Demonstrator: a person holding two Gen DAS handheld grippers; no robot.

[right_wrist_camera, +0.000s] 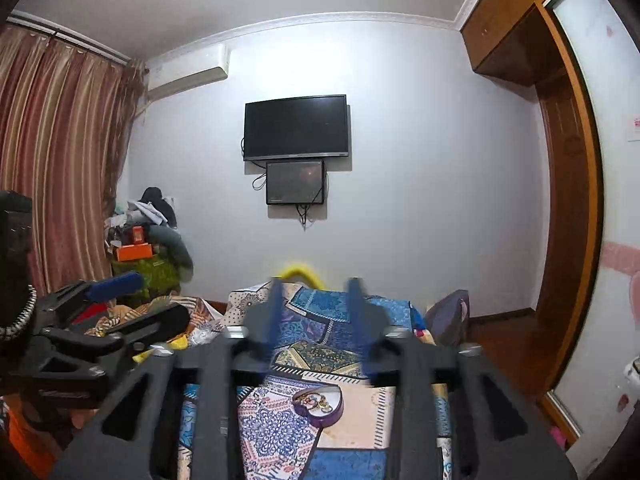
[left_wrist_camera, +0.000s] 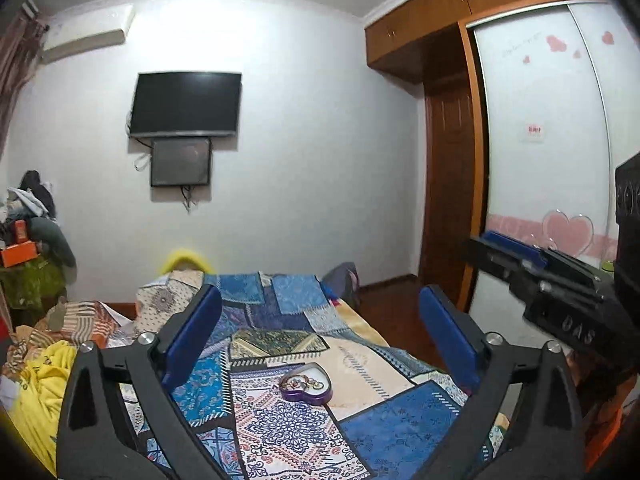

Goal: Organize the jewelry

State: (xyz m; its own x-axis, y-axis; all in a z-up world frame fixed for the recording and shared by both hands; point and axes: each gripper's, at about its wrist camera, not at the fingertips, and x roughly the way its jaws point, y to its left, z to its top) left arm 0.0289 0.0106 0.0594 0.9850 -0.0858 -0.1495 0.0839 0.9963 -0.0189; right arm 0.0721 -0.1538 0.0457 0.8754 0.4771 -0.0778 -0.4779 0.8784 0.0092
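A purple heart-shaped box (left_wrist_camera: 307, 387) lies on the patchwork bedspread (left_wrist_camera: 360, 432), with gold rings and other jewelry inside. It also shows in the right wrist view (right_wrist_camera: 320, 404). My left gripper (left_wrist_camera: 320, 320) is open wide and empty, held above the bed behind the box. My right gripper (right_wrist_camera: 316, 316) is open with a narrower gap, empty and blurred, also above the bed. The right gripper shows at the right edge of the left wrist view (left_wrist_camera: 552, 280). The left gripper shows at the left of the right wrist view (right_wrist_camera: 120, 308).
A heap of clothes (left_wrist_camera: 48, 344) lies on the bed's left side. A television (left_wrist_camera: 186, 104) hangs on the far wall. A wardrobe with sliding doors (left_wrist_camera: 540, 140) stands at the right. Curtains (right_wrist_camera: 56, 160) and a pile of boxes (right_wrist_camera: 136, 248) fill the left corner.
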